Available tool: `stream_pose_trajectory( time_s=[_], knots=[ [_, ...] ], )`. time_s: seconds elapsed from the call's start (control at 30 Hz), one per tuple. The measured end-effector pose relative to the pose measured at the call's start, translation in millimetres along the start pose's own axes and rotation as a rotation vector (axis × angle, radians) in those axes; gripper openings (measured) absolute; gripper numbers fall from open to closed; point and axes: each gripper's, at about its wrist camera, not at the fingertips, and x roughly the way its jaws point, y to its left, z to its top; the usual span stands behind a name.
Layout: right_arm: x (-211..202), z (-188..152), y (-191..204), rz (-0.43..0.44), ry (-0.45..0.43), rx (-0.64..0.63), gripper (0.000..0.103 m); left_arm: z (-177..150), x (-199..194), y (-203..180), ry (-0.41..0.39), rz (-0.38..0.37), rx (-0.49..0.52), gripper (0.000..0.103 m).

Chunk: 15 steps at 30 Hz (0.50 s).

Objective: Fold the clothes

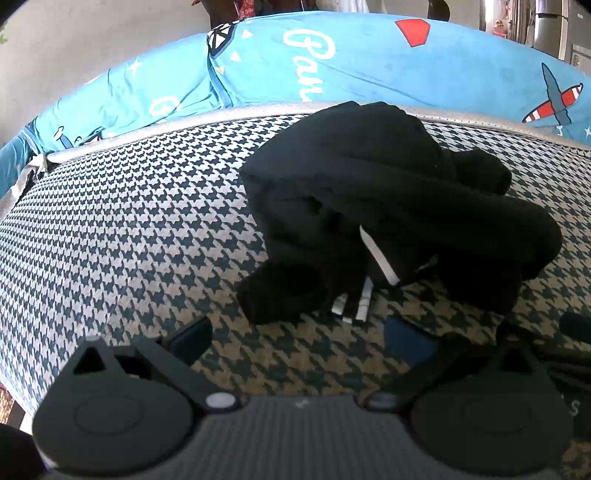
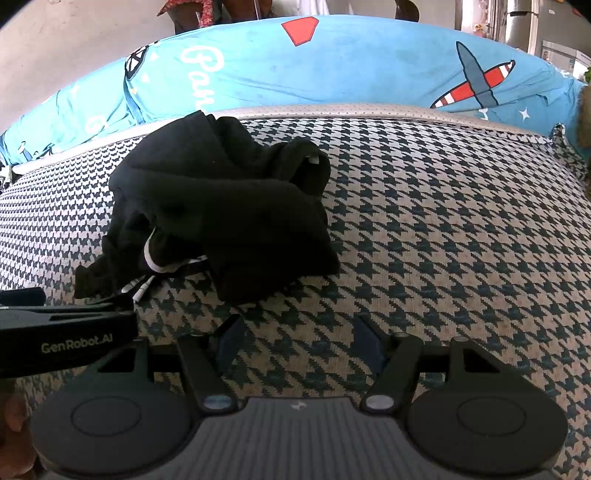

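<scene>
A black garment (image 1: pixel 388 206) with white stripes lies crumpled in a heap on the houndstooth-patterned surface (image 1: pixel 129 229). My left gripper (image 1: pixel 299 339) stands open just in front of the heap's near edge, with nothing between its fingers. In the right wrist view the same black garment (image 2: pixel 221 206) sits left of centre on the houndstooth surface (image 2: pixel 443 240). My right gripper (image 2: pixel 299 339) is open and empty, a little in front of and to the right of the heap. The left gripper's body (image 2: pixel 62 339) shows at the left edge.
A blue printed sheet (image 1: pixel 369 66) with planes and white lettering runs along the far side behind a silver edge strip (image 1: pixel 166 127). The blue sheet (image 2: pixel 351 62) also fills the back of the right wrist view. A fridge (image 2: pixel 524 26) stands far right.
</scene>
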Motion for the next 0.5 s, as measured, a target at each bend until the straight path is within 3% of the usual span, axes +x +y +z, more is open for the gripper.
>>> stream_pose_trajectory(
  time_s=[0.5],
  knots=[
    [1.5, 0.2, -1.0, -0.005, 0.005, 0.004, 0.066, -1.0, 0.5, 1.0, 0.006, -0.010, -0.006, 0.103]
  ],
)
